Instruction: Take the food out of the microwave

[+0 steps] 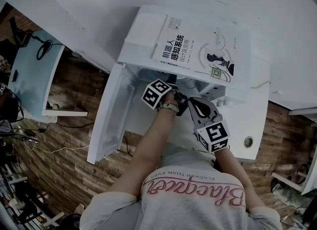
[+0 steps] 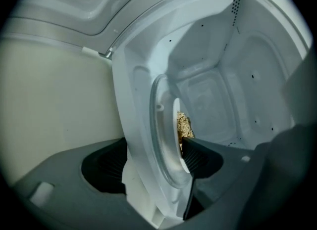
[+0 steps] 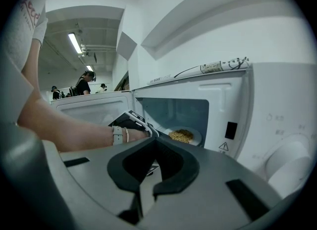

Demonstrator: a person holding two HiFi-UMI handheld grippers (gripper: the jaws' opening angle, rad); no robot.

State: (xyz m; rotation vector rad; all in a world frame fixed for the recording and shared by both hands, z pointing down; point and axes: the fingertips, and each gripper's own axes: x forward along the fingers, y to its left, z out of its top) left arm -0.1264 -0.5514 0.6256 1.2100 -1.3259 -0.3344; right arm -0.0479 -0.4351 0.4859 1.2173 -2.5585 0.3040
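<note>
While the right gripper (image 3: pixel 153 140) hangs nearest the person, outside the microwave (image 3: pixel 267 125) with its jaws pressed together on nothing, the real work is further in. Past the swung-open door (image 1: pixel 111 115), the left gripper (image 2: pixel 154 159) reaches into the cavity. Its jaws stand one on each side of the rim of the plate (image 3: pixel 198 136), pinching it as far as I can judge. The plate sits low in the cavity, toward the front, with golden-brown food (image 3: pixel 182 135) heaped in its middle. So the grasp looks made, and drawing the plate out is the step in hand. The next move, I'd say, is a straight pull back through the opening, keeping the plate level so nothing slides off, and clear of the door's edge. The idle gripper could steady the far rim once it is out. On top of the oven lies a book (image 1: pixel 198 51).
</note>
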